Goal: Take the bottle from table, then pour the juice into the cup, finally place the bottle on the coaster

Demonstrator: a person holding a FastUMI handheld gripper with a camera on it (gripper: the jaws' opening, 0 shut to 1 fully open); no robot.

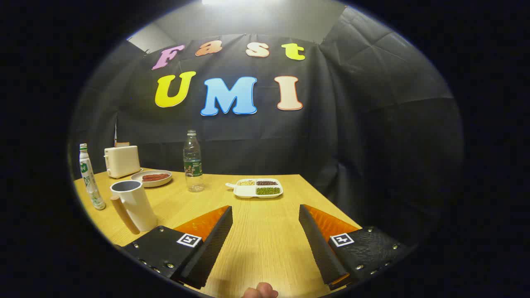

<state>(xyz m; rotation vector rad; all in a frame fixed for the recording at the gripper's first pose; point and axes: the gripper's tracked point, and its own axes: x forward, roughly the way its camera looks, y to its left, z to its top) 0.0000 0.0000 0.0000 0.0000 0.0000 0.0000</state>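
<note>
Beyond the jaws, well apart from them, the clear bottle point(193, 161) stands upright on the wooden surface point(256, 236), and everything else is placed from it. Gripper point(265, 231) jaws stand wide apart with nothing between them, only bare surface. Bottle is see-through plastic with a pale cap and a green label band round its middle; the level inside cannot be made out. Judged light, thin-walled and likely to dent if squeezed hard, and smooth enough to slip; best taken round the body at or just below the label, low enough to tip cleanly. Nearer than the bottle and to its left stands a white cup point(133, 203) with a wooden handle. Further left is a white-and-green bottle point(90, 178). Right of the clear bottle lies a divided tray point(256, 188) of beans. No coaster identified with certainty
</note>
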